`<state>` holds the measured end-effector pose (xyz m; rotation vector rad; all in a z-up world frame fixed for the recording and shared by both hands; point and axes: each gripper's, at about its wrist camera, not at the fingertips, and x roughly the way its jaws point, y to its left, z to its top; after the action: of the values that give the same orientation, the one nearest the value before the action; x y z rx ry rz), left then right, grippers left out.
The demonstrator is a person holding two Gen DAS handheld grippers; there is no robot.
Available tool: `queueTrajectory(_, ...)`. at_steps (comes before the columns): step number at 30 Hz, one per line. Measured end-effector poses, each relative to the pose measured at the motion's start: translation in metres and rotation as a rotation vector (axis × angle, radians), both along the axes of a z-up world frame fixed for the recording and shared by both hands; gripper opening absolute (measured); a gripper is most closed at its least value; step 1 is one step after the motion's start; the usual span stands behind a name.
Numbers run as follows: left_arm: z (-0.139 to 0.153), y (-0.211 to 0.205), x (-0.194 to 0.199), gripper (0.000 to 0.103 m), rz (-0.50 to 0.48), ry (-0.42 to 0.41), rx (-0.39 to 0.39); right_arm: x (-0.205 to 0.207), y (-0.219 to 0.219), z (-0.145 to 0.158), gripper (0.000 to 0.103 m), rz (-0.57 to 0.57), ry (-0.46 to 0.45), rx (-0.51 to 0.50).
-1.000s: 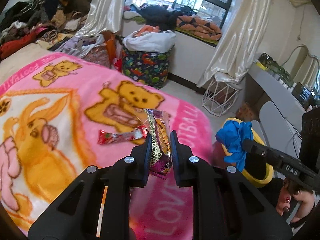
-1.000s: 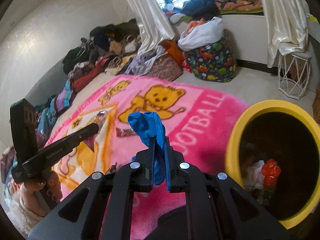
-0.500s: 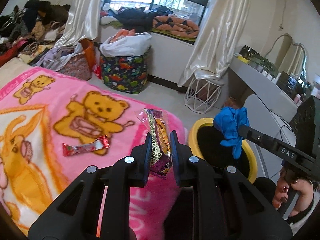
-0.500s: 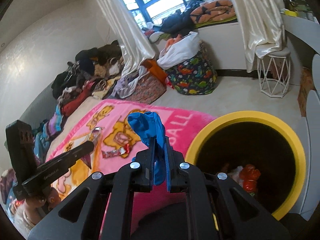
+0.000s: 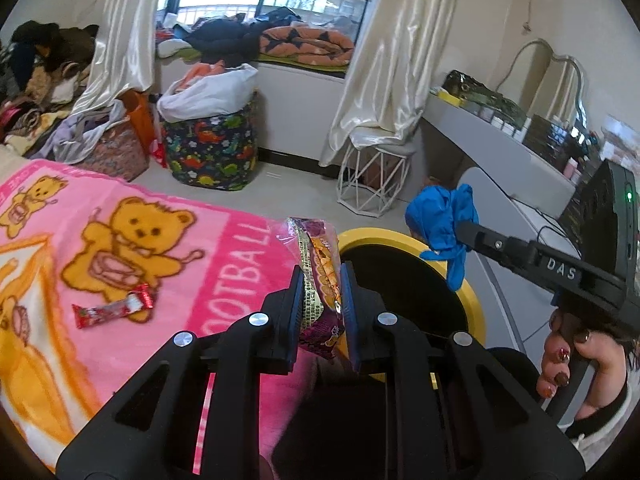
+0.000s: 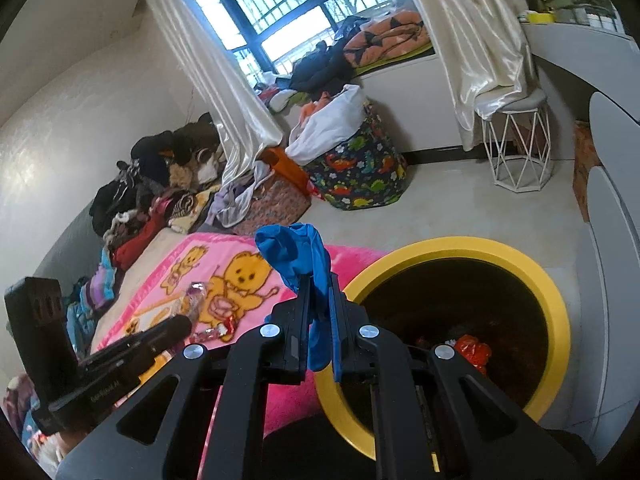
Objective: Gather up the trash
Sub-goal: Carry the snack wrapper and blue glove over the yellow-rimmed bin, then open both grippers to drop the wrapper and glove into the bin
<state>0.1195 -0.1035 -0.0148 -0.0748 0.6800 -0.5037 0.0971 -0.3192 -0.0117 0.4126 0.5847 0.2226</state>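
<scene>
My left gripper (image 5: pixel 320 276) is shut on a purple and orange snack wrapper (image 5: pixel 320 280), held at the near rim of the yellow trash bin (image 5: pixel 476 300). My right gripper (image 6: pixel 318 282) is shut on a crumpled blue glove (image 6: pixel 296 252), just left of the yellow bin (image 6: pixel 556 300); in the left wrist view the blue glove (image 5: pixel 440 220) hangs over the bin's far rim. Red trash (image 6: pixel 472 350) lies inside the bin. A red candy wrapper (image 5: pixel 114 310) lies on the pink bear blanket (image 5: pixel 224 264).
A dinosaur-print hamper (image 5: pixel 212 152) and a white wire stool (image 5: pixel 372 184) stand on the floor beyond the bed. A grey desk (image 5: pixel 512 152) runs along the right wall. Clothes are piled (image 6: pixel 160 184) by the left wall.
Both grippers have swung right, off the blanket and up to the yellow bin, each still holding its item. The bin now fills more of both views.
</scene>
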Motion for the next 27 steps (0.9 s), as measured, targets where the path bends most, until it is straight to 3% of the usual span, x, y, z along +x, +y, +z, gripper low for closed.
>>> queueTrajectory(15, -0.013, -0.055, -0.002, 0.013, -0.102, 0.011, 0.036, -0.008, -0.057, -0.01, 0.009, -0.123, 0.022, 0.036)
queueTrajectory(27, -0.034, -0.09, 0.005, 0.013, -0.176, 0.056, 0.064, -0.005, -0.076, -0.027, 0.009, -0.179, 0.079, 0.059)
